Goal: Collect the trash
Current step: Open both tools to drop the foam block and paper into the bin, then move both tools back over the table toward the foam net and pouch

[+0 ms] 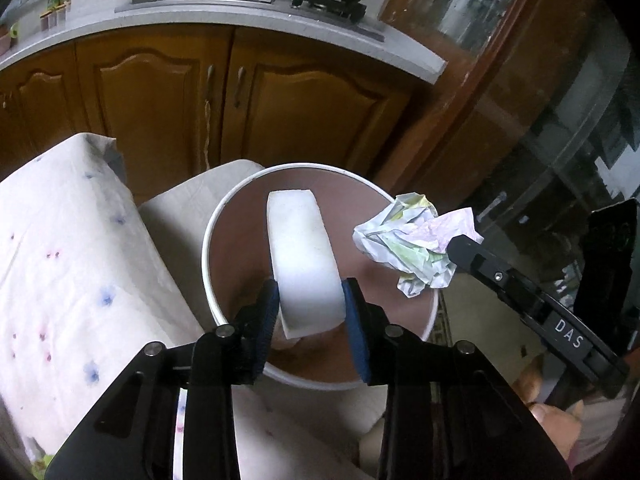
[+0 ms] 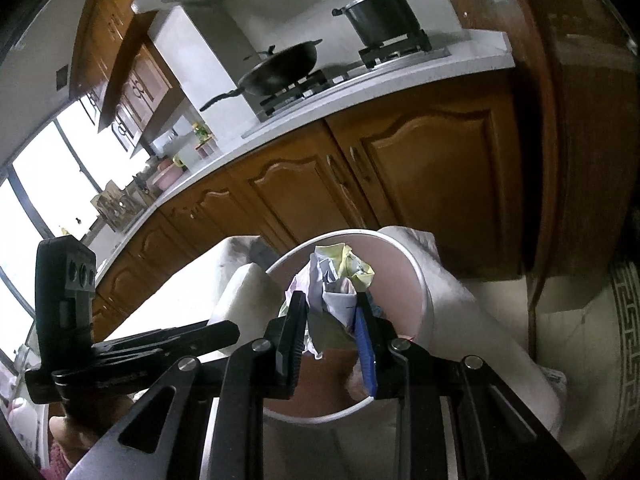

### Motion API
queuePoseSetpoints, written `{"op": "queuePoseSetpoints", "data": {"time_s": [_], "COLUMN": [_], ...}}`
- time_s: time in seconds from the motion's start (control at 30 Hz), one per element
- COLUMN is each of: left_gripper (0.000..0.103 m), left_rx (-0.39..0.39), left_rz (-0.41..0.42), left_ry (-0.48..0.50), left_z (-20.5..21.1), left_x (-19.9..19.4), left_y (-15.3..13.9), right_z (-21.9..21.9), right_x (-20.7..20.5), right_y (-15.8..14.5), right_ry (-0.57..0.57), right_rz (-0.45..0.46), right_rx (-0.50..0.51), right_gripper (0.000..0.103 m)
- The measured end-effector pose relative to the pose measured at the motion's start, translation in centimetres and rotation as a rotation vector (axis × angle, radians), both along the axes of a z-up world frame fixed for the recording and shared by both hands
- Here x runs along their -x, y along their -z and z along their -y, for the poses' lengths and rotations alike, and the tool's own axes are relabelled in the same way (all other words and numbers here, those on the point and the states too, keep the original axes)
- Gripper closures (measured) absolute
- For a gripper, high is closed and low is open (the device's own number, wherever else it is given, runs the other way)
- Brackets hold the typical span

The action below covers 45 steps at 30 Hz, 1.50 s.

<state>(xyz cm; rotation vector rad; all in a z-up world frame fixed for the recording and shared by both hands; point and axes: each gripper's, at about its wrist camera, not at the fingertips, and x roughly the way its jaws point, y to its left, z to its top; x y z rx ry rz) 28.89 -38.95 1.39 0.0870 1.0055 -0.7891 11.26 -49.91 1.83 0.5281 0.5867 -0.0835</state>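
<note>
Over the white bin [image 1: 208, 264], the left gripper [image 1: 310, 300] pinches a white foam block [image 1: 302, 256]; just beside it, the right gripper [image 2: 330, 320] clamps crumpled paper [image 2: 336, 280] (pastel-printed).

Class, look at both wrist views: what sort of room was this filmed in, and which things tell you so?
Almost certainly a home kitchen: a gas stove carrying a wok and a lidded pot, set in a countertop over wooden cabinets.
</note>
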Motion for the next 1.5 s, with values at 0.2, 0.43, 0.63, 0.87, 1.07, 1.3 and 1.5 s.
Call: {"op": "queuePoseSetpoints", "data": {"time_s": [0.2, 0.43, 0.63, 0.87, 1.07, 1.3, 1.5], "left_gripper": [0.058, 0.051, 0.043, 0.038, 0.035, 0.034, 0.035], "left_rx": [-0.015, 0.009, 0.035, 0.065, 0.093, 0.113, 0.124], "left_rz": [0.004, 0.006, 0.016, 0.033, 0.043, 0.033, 0.047], "left_ry": [-0.007, -0.035, -0.085, -0.139, -0.203, -0.273, -0.325], "left_z": [0.5, -1.1, -4.2, -8.4, -12.7, -17.6, -21.1], "left_x": [-0.3, -0.1, 0.9, 3.1, 5.0, 6.5, 8.4], "left_y": [0.5, 0.1, -0.7, -1.5, -2.0, -1.8, -1.9], "right_z": [0.5, 0.4, -0.2, -1.7, -3.8, -6.8, -9.9], "right_x": [-1.1, -0.5, 0.4, 1.6, 2.6, 2.9, 3.0], "right_y": [0.5, 0.3, -0.2, -1.1, -1.6, -1.6, -1.4], "right_ry": [0.000, 0.007, 0.013, -0.009, -0.037, -0.091, -0.141], "right_rz": [-0.011, 0.009, 0.034, 0.072, 0.092, 0.088, 0.078], "right_rx": [-0.023, -0.035, -0.051, -0.071, -0.093, -0.107, -0.104], "right_gripper": [0.050, 0.048, 0.034, 0.022, 0.019, 0.019, 0.019]}}
